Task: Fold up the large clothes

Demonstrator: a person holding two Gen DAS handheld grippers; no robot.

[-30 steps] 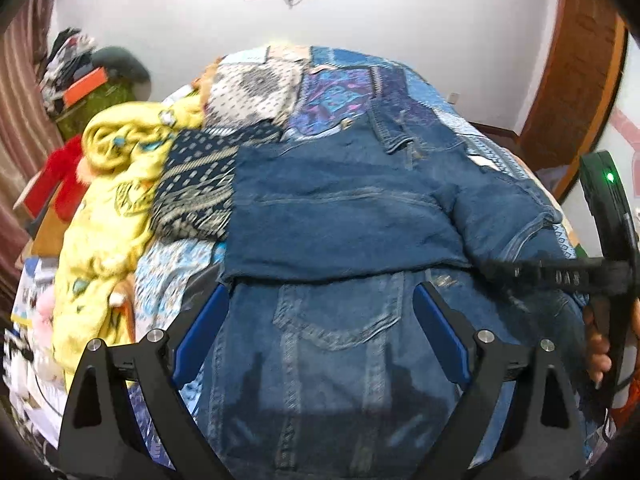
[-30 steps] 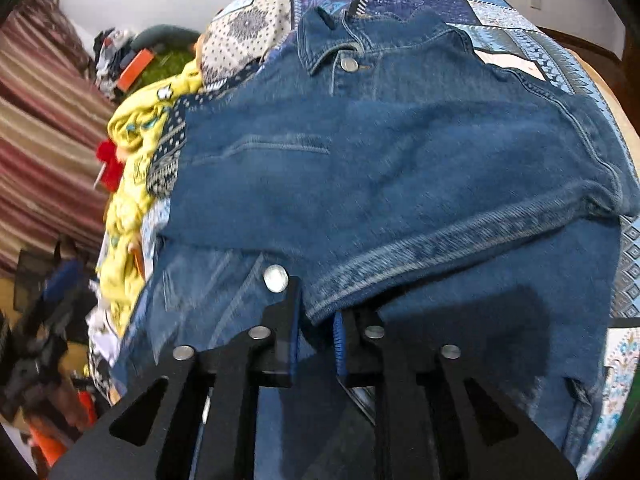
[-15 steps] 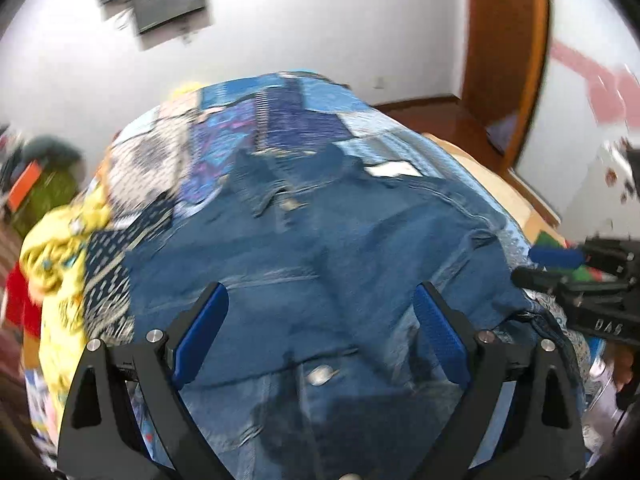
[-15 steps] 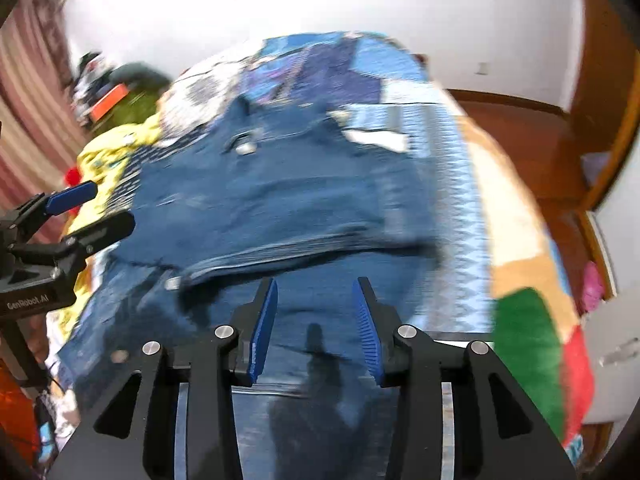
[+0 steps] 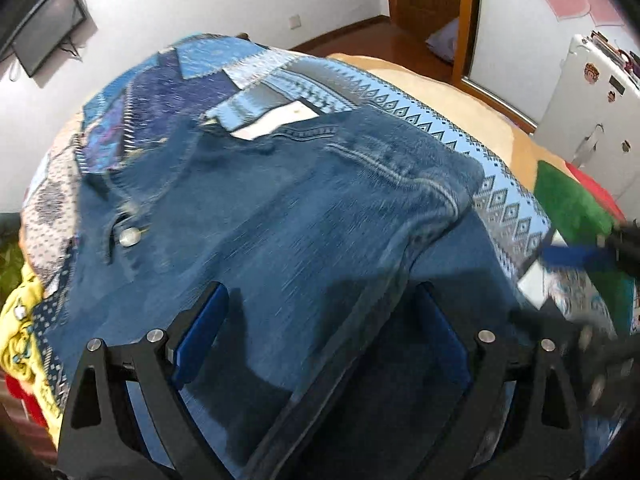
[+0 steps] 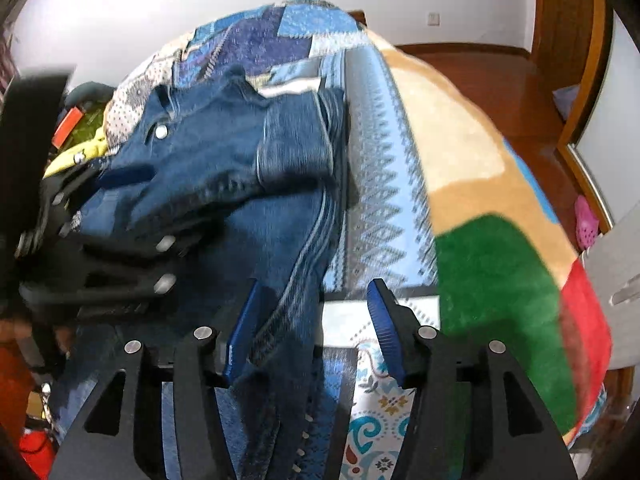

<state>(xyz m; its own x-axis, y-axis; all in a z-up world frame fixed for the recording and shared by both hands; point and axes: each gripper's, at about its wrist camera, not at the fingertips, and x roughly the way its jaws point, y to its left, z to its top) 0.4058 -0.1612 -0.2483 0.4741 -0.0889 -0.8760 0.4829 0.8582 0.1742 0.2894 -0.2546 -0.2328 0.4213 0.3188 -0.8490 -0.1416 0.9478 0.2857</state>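
Patchwork bedding [image 6: 372,184] in blues, tan, green and red fills both views, with white walls and a wooden door frame behind it, and the denim jacket [image 5: 280,216] lies across the middle of that bed, its collar and metal button toward the upper left of the frame. A second ago your right gripper [image 6: 310,332] was pinched shut on the folded denim edge; its jaws have just been opening, and now they stand well apart with the jacket's right-hand edge running up between the blue pads, neither pad pressing on it. So you have let that fold go, and it looks to be holding, the sleeve lying doubled over the body in the centre of the right wrist view. Your left gripper [image 5: 320,336] has swung from the left part of the jacket toward its right side and hovers with jaws spread wide, empty, above the cloth. Both tools now sit near the same edge, probably ready for the next fold.
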